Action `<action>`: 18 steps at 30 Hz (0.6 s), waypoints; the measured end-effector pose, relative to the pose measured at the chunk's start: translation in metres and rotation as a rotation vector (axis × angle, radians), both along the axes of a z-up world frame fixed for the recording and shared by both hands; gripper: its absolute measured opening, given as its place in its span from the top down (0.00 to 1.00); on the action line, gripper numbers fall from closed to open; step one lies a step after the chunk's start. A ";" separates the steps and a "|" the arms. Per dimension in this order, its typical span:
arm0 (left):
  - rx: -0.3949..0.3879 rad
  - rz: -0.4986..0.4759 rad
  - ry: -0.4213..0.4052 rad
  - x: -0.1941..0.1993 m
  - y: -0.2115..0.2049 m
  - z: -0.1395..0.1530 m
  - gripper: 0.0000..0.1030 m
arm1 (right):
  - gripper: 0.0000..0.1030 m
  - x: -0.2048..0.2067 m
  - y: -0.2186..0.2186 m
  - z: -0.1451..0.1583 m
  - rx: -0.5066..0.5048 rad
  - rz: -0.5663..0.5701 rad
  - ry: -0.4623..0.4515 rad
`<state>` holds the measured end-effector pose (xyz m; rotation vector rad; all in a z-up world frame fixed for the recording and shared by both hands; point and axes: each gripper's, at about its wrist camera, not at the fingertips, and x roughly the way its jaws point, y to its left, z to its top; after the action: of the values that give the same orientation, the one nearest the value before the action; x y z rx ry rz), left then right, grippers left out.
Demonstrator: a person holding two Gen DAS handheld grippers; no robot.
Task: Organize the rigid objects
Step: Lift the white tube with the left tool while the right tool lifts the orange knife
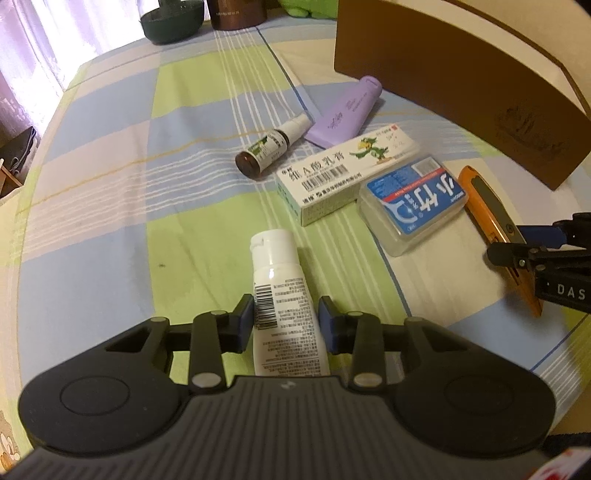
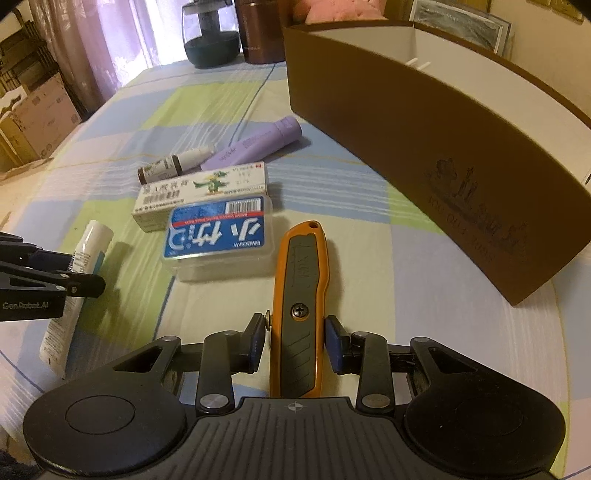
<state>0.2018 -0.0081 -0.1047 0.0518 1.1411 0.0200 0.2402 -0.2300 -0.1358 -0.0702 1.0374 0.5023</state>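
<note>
Left tongs (image 1: pixel 286 317) clamp the white tube (image 1: pixel 282 295) (its base hidden).

Black claw (image 1: pixel 286 319), blue pads (image 1: pixel 245 325)

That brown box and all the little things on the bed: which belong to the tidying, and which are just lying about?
Part of the tidying:
white tube, in the left gripper
orange utility knife, in the right gripper
purple tube
spray bottle
medicine carton
clear plastic case
brown box, probably where they go

Just lying about:
dark glass pot
brown canister
</note>
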 end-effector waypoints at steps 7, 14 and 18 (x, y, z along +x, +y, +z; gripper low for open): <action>-0.003 -0.015 -0.053 0.001 -0.004 0.019 0.69 | 0.70 -0.001 -0.001 0.018 0.030 -0.006 -0.026; -0.028 -0.051 -0.114 0.006 -0.012 0.046 0.69 | 0.70 -0.003 -0.002 0.039 0.058 -0.010 -0.043; -0.044 -0.077 -0.135 0.012 -0.020 0.062 0.69 | 0.70 -0.003 -0.004 0.053 0.070 -0.019 -0.056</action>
<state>0.2140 -0.0279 -0.0430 0.0546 1.0037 -0.0688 0.2371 -0.2344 -0.0831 -0.0117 0.9645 0.5163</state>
